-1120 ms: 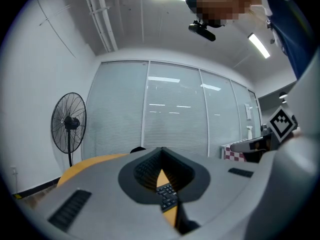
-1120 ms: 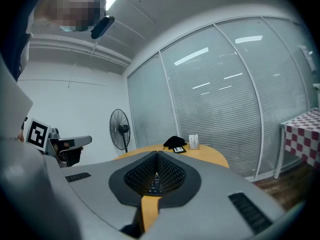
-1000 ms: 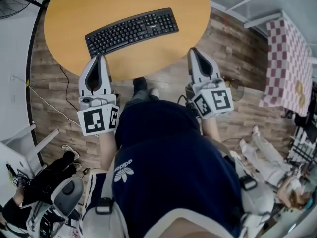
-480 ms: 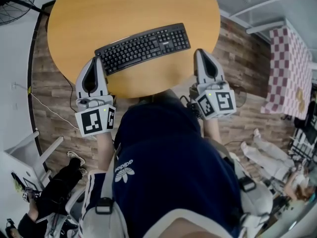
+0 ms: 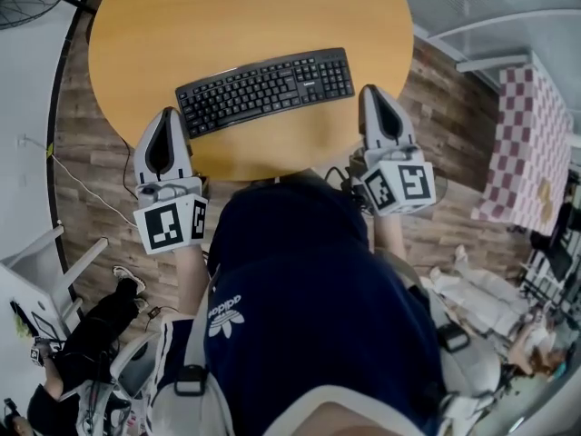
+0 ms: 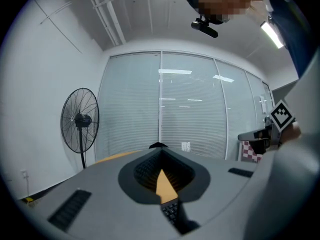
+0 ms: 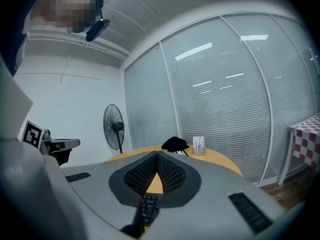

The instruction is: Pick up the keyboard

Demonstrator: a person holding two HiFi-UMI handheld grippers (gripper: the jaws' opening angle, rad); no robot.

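Lying slantwise in the upper middle of the head view, the black keyboard (image 5: 265, 91) rests on the round wooden worktop (image 5: 227, 16). Below its left end is the left tool (image 5: 167, 114), and beside its right end the right tool (image 5: 372, 91); both have their jaws pressed together, holding nothing.

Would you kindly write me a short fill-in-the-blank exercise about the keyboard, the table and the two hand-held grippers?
1. The black keyboard lies on a ____ wooden table.
2. The jaws of the left hand-held gripper are ____.
3. The right hand-held gripper, also shut, holds ____.

Missing words: round; shut; nothing.
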